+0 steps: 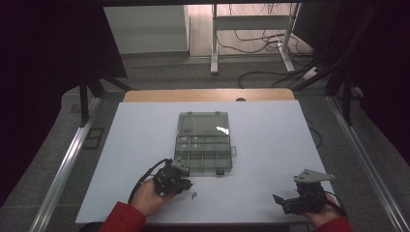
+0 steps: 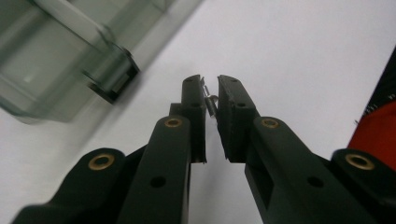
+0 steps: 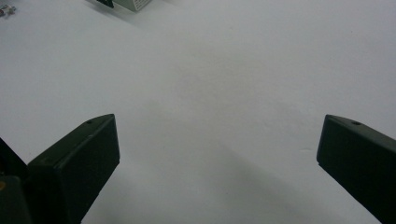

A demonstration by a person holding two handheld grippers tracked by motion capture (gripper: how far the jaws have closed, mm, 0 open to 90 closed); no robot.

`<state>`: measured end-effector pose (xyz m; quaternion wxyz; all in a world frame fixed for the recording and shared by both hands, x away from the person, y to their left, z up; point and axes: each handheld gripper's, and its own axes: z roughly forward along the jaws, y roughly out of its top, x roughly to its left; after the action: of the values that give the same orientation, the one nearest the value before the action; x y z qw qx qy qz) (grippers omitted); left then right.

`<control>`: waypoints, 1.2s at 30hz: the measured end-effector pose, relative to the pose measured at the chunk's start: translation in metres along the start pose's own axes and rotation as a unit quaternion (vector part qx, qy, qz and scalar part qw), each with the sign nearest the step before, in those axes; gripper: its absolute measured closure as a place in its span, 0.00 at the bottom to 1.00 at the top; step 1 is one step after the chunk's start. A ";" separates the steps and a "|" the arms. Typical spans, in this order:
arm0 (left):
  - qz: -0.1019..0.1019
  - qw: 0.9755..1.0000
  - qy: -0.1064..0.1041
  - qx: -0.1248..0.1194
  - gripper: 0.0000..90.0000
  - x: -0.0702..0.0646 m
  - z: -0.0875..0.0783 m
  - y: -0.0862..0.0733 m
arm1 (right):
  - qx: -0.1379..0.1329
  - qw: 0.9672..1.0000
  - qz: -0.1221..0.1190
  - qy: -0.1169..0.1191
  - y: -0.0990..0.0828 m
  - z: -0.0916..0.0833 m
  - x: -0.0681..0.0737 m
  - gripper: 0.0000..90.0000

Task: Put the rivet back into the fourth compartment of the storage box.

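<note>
A clear smoky plastic organiser box (image 1: 203,155) lies open mid-table, its lid (image 1: 203,123) folded back. My left gripper (image 1: 185,184) sits just in front of the box's near left corner. In the left gripper view my left gripper (image 2: 211,88) is shut on a small metal screw (image 2: 211,103), pinched near the fingertips above the white surface, with the box's corner latch (image 2: 114,84) off to the upper left. My right gripper (image 1: 279,199) rests at the table's near right, pointing left. In the right gripper view my right gripper (image 3: 219,140) stands wide open with nothing between its fingers.
A few small metal parts (image 1: 194,195) lie loose on the white table top (image 1: 270,145) just right of the left gripper; they also appear far off as tiny parts (image 3: 5,9). Dark curtains stand at both sides, and a desk frame and cables (image 1: 256,38) beyond the table.
</note>
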<state>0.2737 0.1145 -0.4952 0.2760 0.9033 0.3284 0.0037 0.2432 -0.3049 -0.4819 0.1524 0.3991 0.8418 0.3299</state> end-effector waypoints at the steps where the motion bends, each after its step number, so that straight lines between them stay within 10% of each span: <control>1: -0.001 1.000 0.000 -0.003 0.91 0.001 -0.002 0.001 | -0.001 1.000 0.000 0.000 0.000 0.000 0.000 0.00; 36: -0.011 0.997 -0.005 -0.082 0.91 0.032 -0.001 0.090 | -0.007 1.000 -0.002 0.003 0.000 -0.001 -0.001 0.00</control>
<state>0.3517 0.0772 -0.4548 0.3507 0.8740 0.3356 0.0230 0.2430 -0.3057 -0.4814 0.1536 0.3956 0.8407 0.3365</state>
